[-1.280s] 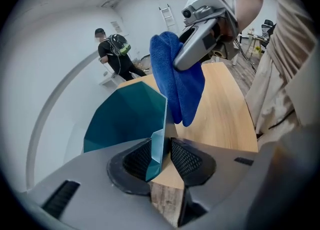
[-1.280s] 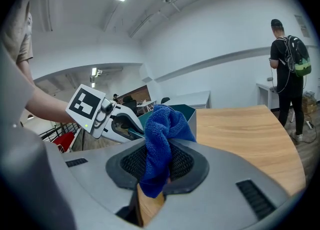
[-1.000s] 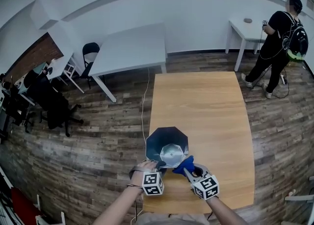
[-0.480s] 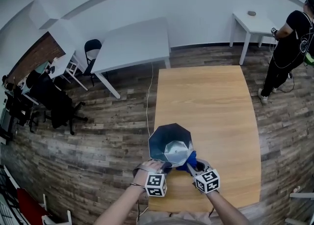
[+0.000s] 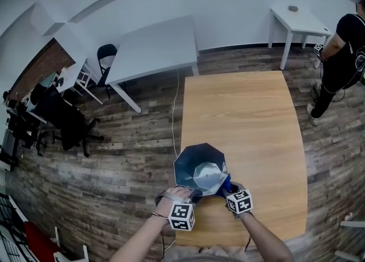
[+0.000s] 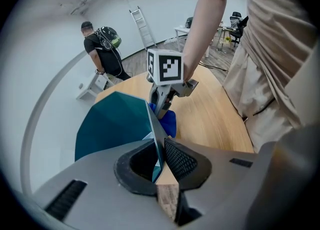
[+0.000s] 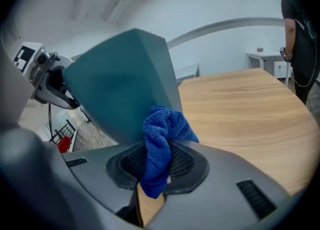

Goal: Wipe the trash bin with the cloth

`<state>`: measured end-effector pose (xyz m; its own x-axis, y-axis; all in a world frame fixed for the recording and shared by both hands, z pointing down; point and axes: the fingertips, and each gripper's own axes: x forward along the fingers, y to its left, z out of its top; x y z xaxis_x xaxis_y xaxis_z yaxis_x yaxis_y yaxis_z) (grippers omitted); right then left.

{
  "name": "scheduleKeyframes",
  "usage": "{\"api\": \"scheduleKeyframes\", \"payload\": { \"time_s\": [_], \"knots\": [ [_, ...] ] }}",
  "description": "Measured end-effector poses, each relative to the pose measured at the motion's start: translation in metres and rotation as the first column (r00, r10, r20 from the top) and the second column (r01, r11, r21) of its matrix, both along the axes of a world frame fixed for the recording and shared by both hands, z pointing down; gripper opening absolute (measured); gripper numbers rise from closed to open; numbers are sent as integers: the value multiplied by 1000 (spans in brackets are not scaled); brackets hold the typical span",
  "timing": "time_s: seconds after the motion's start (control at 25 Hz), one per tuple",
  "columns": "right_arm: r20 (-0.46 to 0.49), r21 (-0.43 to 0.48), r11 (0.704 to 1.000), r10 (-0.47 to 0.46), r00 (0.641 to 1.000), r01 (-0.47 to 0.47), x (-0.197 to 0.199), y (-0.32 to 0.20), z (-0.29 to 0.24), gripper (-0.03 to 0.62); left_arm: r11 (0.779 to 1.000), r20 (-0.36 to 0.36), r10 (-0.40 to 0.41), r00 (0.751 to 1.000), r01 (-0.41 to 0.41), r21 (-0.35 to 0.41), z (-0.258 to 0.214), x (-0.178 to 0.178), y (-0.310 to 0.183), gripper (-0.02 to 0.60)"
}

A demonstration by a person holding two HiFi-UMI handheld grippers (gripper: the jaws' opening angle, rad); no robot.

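Wooden table [image 5: 251, 112] planks run down the middle of an office room, and at the near left corner stands the teal trash bin [image 5: 198, 166], its open mouth turned up toward the head view so that the pale bottom shows. The left gripper [image 5: 191, 193] has just been closing its jaws, and they now clamp the bin's near wall at the rim, one pad inside and one outside, holding it steady. The right gripper [image 5: 231, 191] is clenched on a bunched blue cloth [image 7: 162, 139], which presses against the bin's outer wall on the right side. I judge the wiping to be at an early pass on that outer face. No dirt or wet trail shows, so how much is already clean cannot be told, and the other faces, the rim and the inside look left to do. Farther off, a person [image 5: 342, 55] stands by a small white table [image 5: 296, 21] at the far right.
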<state>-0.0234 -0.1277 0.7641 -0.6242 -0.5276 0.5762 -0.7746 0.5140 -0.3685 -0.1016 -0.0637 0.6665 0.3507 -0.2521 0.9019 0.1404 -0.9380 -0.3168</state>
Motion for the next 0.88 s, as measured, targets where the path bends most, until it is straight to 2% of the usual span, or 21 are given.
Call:
{"api": "scheduleKeyframes", "payload": {
  "time_s": [0.28,0.48,0.6,0.72,0.88],
  "knots": [
    [-77,-143,990,-24,997,13,0,-12,78,80,1000,-3,11,1000,-11,-1,2,0,-3,54],
    [-128,-242,970,2,992,-33,-2,-21,114,80,1000,-4,3,1000,-3,-3,2,0,-5,54],
    [-122,-298,952,33,992,-68,1,-21,124,80,1000,-4,-9,1000,9,-4,3,1,-5,55],
    [-84,-302,950,61,995,-84,3,-21,116,80,1000,0,-27,1000,27,-3,2,0,-6,54],
    [-33,-250,964,87,996,-93,13,-8,87,80,998,-2,-59,998,59,-3,3,-1,-4,54]
  ]
}}
